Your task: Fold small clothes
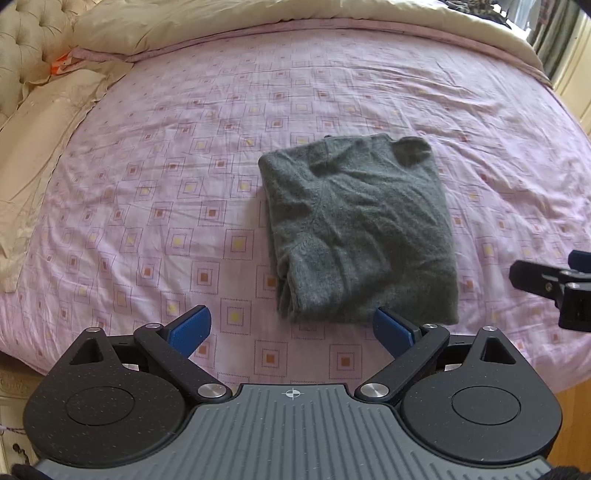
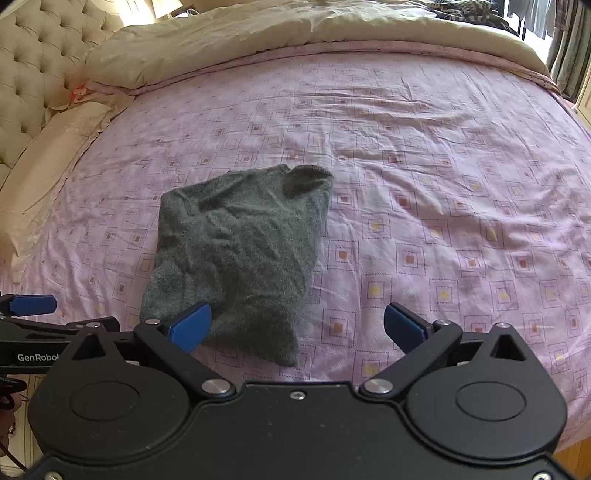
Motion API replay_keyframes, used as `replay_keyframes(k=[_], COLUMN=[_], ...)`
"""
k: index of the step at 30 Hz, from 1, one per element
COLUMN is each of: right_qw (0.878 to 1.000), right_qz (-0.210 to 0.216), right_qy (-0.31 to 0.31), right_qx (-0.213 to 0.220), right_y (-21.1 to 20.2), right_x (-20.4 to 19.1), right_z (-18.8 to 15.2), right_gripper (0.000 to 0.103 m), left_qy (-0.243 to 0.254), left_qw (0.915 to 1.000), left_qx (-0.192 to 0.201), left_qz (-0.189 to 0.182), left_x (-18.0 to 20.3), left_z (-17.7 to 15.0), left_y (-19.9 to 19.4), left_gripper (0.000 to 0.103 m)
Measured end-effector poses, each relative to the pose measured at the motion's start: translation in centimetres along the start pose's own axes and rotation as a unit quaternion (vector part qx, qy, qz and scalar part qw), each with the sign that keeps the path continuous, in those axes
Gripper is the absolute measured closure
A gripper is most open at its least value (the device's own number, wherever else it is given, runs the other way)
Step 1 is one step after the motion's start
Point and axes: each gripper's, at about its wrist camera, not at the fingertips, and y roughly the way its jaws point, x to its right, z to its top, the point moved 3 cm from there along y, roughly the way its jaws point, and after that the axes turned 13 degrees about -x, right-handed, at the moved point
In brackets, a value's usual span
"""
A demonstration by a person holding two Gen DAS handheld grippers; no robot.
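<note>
Left wrist view showed the grey jumper (image 1: pixel 356 232) lying folded into a rough rectangle near the middle of the bed, on the pink sheet (image 1: pixel 147 184) with its pattern of little squares. The left tongs (image 1: pixel 291 334) were spread wide and held nothing, their blue pads (image 1: pixel 190 334) hanging just short of the jumper's near edge. The right tongs (image 2: pixel 297 326) were wide as well and empty; from their own camera the left pad sat in front of the jumper's near corner, though I could not tell whether it touched the cloth. Both tools stood side by side at the near edge of the bed, which I took to mean the fold was as good as finished and the tongs had no reason to grip. One dark cuff or collar (image 1: pixel 412 149) poked out at the far corner, so a tidy-up might have been wanted. A cream duvet (image 2: pixel 258 33) lay bunched along the far side, pillows (image 1: pixel 48 122) by the padded headboard (image 2: pixel 40 55). No basket, box or drawer was in sight.
</note>
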Motion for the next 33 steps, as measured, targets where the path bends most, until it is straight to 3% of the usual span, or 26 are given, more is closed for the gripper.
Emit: replay_keyframes(k=[4, 12, 33], right_qw=[1.0, 0.999, 0.997], right_qz=[0.018, 0.004, 0.007], right_qy=[0.014, 0.032, 0.055], right_qx=[-0.008, -0.014, -0.06], right_y=[-0.3, -0.8, 0.8], right_x=[0.1, 0.9, 1.3], right_z=[-0.9, -1.4, -0.5], right_gripper=[0.003, 0.003, 0.003], left_qy=[-0.004, -0.013, -0.048], left_qw=[0.9999, 0.9993, 0.9965], left_qx=[-0.005, -0.025, -0.067], left_qz=[-0.01, -0.025, -0.009], left_x=[0.1, 0.3, -0.6], left_z=[-0.4, -1.3, -1.7], left_y=[-0.2, -0.7, 0.2], left_gripper=[0.007, 0.007, 0.007])
